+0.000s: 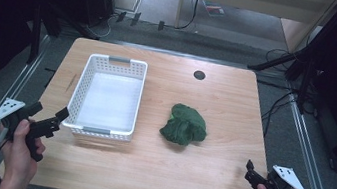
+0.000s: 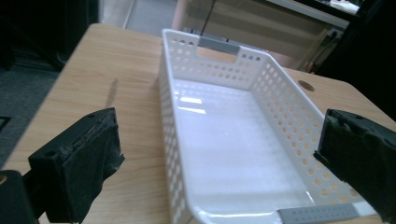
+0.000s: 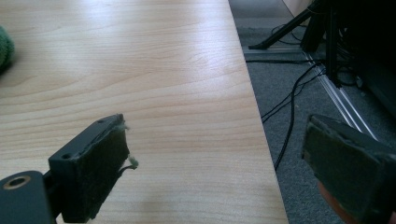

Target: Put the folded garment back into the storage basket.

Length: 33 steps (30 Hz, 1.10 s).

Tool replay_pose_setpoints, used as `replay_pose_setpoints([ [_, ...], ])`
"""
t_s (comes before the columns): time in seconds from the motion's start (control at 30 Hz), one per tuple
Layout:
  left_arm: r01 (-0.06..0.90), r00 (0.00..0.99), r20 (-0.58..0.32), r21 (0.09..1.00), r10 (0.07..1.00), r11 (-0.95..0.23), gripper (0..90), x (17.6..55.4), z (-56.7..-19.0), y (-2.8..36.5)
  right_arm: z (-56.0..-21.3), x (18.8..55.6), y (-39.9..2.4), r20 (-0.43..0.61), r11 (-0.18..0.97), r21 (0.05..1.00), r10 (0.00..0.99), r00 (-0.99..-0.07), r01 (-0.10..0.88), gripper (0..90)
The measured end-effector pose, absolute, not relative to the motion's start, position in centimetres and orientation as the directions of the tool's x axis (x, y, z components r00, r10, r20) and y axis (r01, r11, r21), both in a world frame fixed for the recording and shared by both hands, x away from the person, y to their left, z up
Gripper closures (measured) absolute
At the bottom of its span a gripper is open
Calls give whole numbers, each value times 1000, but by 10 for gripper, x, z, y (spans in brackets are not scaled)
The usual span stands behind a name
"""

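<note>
The crumpled green cloth (image 1: 184, 124) lies on the wooden counter (image 1: 214, 182), just to the 3 o'clock side of the white perforated basket (image 1: 87, 70) and apart from it. The work in hand looks like getting that cloth into the basket, and neither claw has reached it yet.

The left claw (image 1: 57, 117) sits at the basket's near corner, at about 8 o'clock on the counter, jaws spread and holding nothing; in the left gripper view (image 2: 215, 168) they frame the basket's bare interior (image 2: 233, 154). The right claw (image 1: 249, 170) waits near the counter's 4 o'clock edge, also spread and holding nothing, with the cloth a green sliver at the far left of the right gripper view (image 3: 4, 49).

To do this well, I would turn the right claw toward 10 o'clock so the cloth sits squarely between its jaws, then come down over the highest fold and pinch deep, not at a loose edge that could let the bundle unroll. The left claw could steady the basket's rim.
</note>
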<state>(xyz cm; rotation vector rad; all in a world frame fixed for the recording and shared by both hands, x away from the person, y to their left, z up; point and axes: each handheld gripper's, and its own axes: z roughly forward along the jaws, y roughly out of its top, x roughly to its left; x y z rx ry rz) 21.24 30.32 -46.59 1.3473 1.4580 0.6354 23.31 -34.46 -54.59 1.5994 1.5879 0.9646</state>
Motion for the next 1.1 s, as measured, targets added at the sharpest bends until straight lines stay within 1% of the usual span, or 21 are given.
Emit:
replay_pose_setpoints([
  [0.2, 446, 176, -305, 872, 936, 200, 0, 227, -463, 282, -546, 233, -345, 41, -24, 868, 999, -22, 497, 77],
  [0.73, 469, 251, -285, 872, 925, 141, 0, 250, -456, 238, -546, 233, -345, 46, -27, 868, 999, -25, 496, 79],
  [0.9, 482, 302, -268, 871, 915, 96, 0, 259, -454, 213, -546, 233, -345, 45, -26, 868, 999, -27, 496, 79],
  [1.1, 492, 337, -263, 868, 904, 69, 0, 265, -455, 192, -546, 233, -345, 44, -23, 868, 999, -30, 495, 79],
])
